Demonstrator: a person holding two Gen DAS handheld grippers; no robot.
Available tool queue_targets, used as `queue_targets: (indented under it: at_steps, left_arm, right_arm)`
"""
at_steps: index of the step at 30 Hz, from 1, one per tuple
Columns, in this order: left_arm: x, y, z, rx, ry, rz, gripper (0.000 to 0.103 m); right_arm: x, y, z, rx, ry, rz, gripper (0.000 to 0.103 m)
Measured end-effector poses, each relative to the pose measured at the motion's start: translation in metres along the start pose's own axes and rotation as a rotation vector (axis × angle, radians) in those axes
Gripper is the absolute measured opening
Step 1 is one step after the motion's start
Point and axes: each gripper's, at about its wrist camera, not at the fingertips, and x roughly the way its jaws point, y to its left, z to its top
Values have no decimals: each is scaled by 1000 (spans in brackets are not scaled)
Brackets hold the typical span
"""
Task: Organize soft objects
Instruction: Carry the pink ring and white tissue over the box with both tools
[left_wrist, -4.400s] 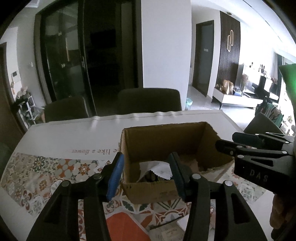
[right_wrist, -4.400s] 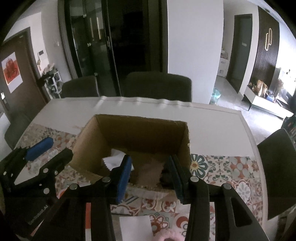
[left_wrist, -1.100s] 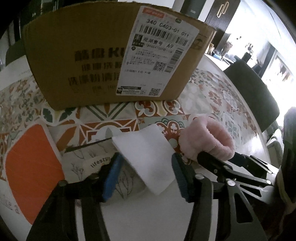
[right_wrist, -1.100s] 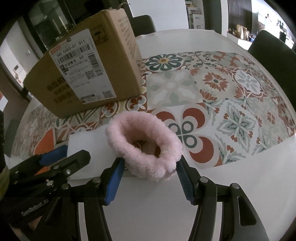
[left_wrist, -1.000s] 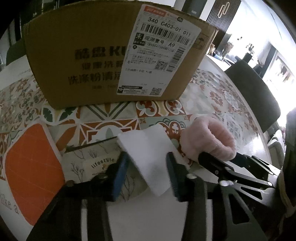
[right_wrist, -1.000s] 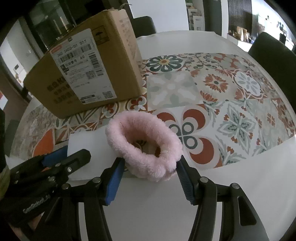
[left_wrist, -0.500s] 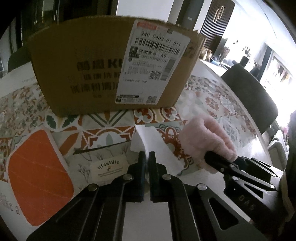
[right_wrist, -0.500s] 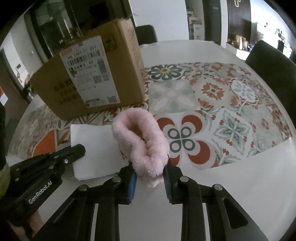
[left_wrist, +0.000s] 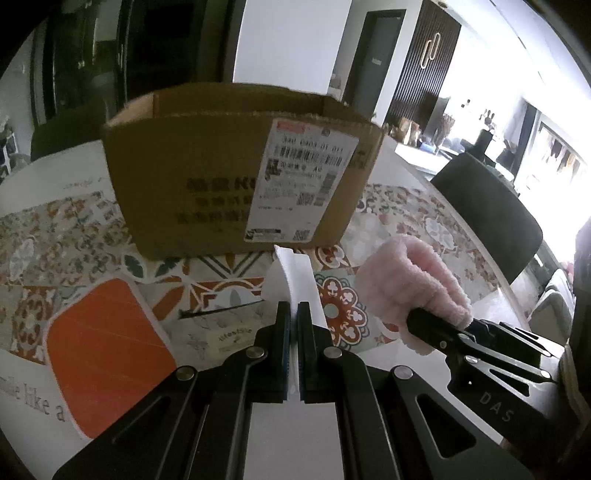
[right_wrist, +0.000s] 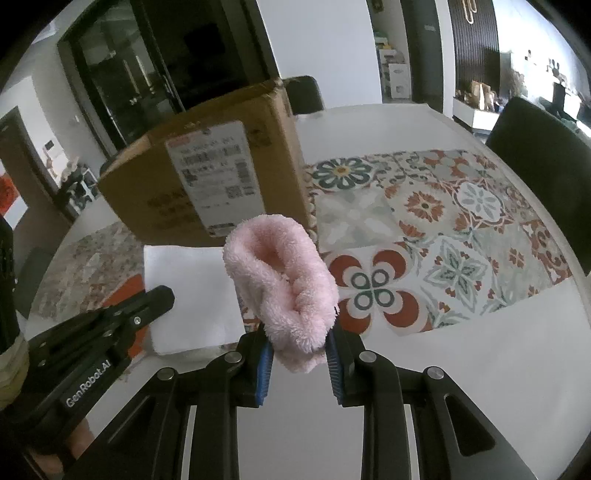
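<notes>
- Patterned tile-print cloth (right_wrist: 461, 221) covers the white counter (right_wrist: 480, 369), with dark chairs and dark glass doors behind.
- An open cardboard box (left_wrist: 207, 184) with a white shipping label (left_wrist: 303, 184) stands on the counter, toward its far side.
- The left hand-held gripper (left_wrist: 293, 321) is clenched on a white cloth (left_wrist: 295, 273), pinching it between its blue pads; the cloth rises on edge in front of the box.
- The right hand-held gripper (right_wrist: 299, 350) is clamped on a fluffy pink band (right_wrist: 280, 280), which stands up between its fingers, just right of the white cloth (right_wrist: 184, 295).
- An orange mat (left_wrist: 107, 354) lies on the counter to the left.
</notes>
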Motion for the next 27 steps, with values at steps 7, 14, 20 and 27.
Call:
queue_targets:
  at_steps: [7,14,20,27]
  left_arm:
    - [-29,2,1,22,-58,26,5]
    - [-60,7,5,19,-121,40,5]
    - [-88,10,9,7,-181,51,5]
    - [-118,11,17,14,-261,59,5]
  right_arm:
    - [-22,16,3,-21,-40,23,27]
    - [-46,32,7,-38,-82,47,27]
    - [-65,44,14,-48,-119,72,27]
    - [-84,55,24,-69,-168,89,27]
